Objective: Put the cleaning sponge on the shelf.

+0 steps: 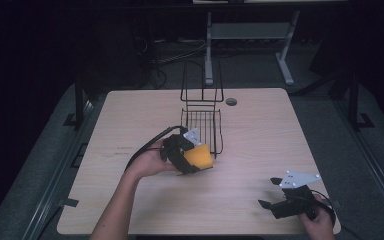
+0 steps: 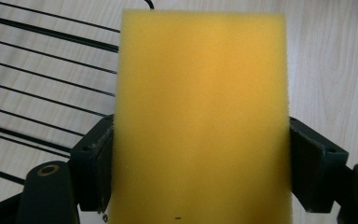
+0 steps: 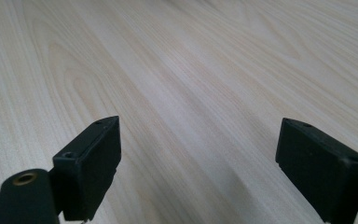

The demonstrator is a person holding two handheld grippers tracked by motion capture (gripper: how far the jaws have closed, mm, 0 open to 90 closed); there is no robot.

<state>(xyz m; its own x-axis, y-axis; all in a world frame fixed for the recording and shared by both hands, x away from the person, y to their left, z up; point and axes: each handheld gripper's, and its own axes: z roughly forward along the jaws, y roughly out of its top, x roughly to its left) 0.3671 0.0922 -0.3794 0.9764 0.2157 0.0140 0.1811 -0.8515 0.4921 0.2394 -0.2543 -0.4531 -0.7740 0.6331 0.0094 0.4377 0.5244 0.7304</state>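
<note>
Table (image 1: 260,150): unlabelled sponge (image 2: 200,116) gripped

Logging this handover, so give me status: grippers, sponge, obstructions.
Left gripper shut on the yellow foam sponge block, beside the black wire basket. Right gripper open, idle over the wooden table. Nothing between sponge and basket.

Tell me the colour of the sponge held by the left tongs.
The sponge is yellow-orange, plain and unpatterned; the left gripper view shows it best.
</note>
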